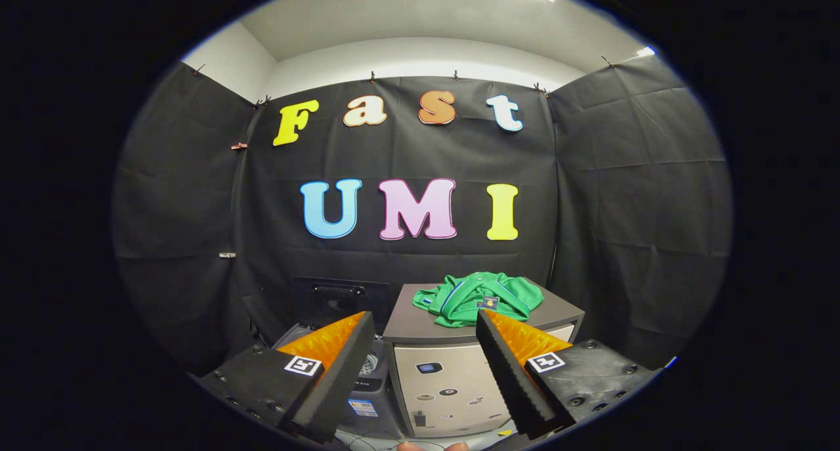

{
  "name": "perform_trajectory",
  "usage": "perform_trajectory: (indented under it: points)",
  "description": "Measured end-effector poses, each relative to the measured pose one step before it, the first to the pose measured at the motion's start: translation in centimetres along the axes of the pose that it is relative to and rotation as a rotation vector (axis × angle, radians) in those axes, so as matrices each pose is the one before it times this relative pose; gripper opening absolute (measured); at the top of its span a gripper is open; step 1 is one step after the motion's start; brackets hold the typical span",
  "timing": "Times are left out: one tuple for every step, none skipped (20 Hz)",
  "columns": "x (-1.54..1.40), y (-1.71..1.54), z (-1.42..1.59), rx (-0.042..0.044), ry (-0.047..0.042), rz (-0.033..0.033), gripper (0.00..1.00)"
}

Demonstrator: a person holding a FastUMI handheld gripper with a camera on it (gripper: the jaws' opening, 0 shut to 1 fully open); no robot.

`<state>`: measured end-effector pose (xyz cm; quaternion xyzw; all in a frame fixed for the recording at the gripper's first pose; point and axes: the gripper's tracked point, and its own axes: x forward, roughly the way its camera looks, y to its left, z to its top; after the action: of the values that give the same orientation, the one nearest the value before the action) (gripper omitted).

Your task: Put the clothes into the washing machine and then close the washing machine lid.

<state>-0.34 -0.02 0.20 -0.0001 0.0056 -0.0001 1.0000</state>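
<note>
**Cloth, plastic and ribbed pads**

You see soft green knit clothes [478,298], slightly sheeny, crumpled on a smooth matt grey cabinet [420,329]. Your gripper [423,346], spread wide, has matt black ribbed fingers [344,372] backed with textured orange plastic.

Bright overhead light, sharp, fisheye-bent edges

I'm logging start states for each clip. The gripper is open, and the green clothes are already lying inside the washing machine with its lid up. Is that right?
Not quite. The gripper is open and the washing machine lid is up, but the green clothes lie on top of the grey cabinet beside the machine, as the gripper view shows.
</note>
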Motion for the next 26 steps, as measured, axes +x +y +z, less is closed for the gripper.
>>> perform_trajectory:
  points:
    - [0.041,-0.144,0.008,0.0024,0.00242,-0.00233,0.98]
    - [-0.032,-0.049,-0.059,0.00212,0.00146,-0.00149,0.98]
    - [0.047,-0.056,0.047,0.00292,0.00086,-0.00138,0.98]
    - [0.087,-0.065,0.073,0.0024,0.00102,-0.00149,0.98]
    - [0.028,-0.084,-0.017,0.00168,0.00053,-0.0012,0.98]
    - [0.039,0.004,0.05,-0.0006,0.0004,0.00047,0.98]
    - [0.003,-0.007,0.078,-0.00147,-0.00017,0.00001,0.98]
    - [0.05,-0.041,0.022,0.00077,-0.00081,-0.00014,0.98]
    - [0.015,0.001,-0.085,0.00312,0.00102,0.00055,0.98]
    - [0.117,-0.003,-0.005,0.00564,0.00064,0.00276,0.98]
    - [0.073,-0.028,-0.049,0.00841,0.00156,0.00224,0.98]
    - [0.295,-0.079,0.082,0.00958,0.0006,0.00795,0.98]
    - [0.239,0.096,0.171,0.0026,-0.00424,0.0082,0.98]
    - [0.347,-0.303,0.346,-0.00021,-0.00722,0.0018,0.98]
    - [0.453,-0.6,0.393,-0.00163,-0.00515,-0.00291,0.98]
    - [0.562,-0.739,0.231,-0.00117,0.00374,-0.0103,0.98]
    - [0.547,-0.646,0.134,-0.00107,0.00609,-0.00721,0.98]
    - [0.648,-0.55,0.414,0.00013,0.00359,-0.00293,0.98]
    - [0.679,-0.552,0.48,0.00114,0.00387,-0.001,0.98]
    - [0.709,-0.34,0.402,0.00131,0.00888,0.00357,0.98]
    - [0.751,-0.124,0.158,0.00218,0.01246,0.00912,0.98]
    - [0.712,0.05,0.187,0.00291,0.01086,0.0182,0.98]
    - [1.008,0.306,0.299,0.00341,0.01685,0.02641,0.98]
    - [1.058,-0.341,-0.153,-0.00043,0.02951,0.00321,0.98]
    - [1.286,-0.523,0.034,-0.00638,0.01991,-0.00152,0.98]
    - [1.262,-0.375,0.3,-0.00994,0.01606,-0.00893,0.98]
